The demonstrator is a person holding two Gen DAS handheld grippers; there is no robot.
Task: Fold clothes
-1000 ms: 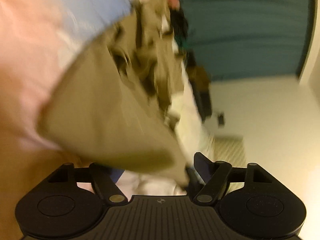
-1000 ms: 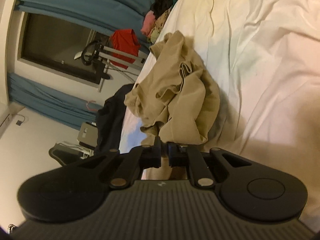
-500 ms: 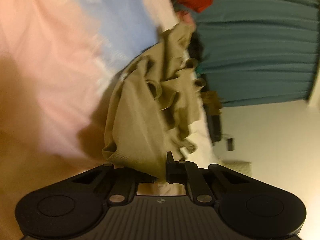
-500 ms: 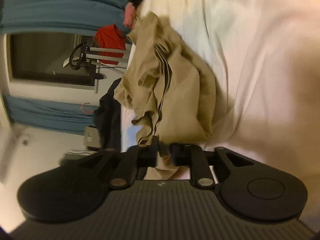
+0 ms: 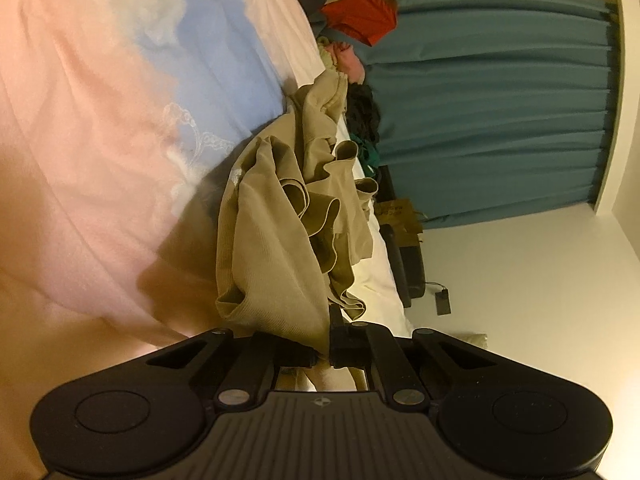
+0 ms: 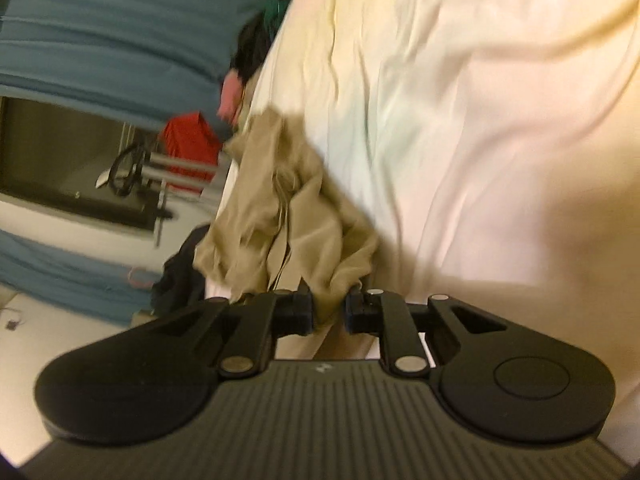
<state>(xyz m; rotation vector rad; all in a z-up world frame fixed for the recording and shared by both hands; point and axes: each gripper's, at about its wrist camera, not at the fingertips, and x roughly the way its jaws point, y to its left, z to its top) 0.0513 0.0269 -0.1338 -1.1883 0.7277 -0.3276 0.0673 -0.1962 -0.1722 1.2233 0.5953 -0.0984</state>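
Two grippers are engaged with one tan garment bunched on the bed. Left gripper: fingers clamped on its edge. Right gripper: fingers narrowly parted, cloth held between them.

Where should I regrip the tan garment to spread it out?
Probably the ribbed hem band of the tan garment, near its lower corner beside the left tool. Come in from the pink sheet side: that edge runs straight and exposed, while the opposite side is bunched ruffles.
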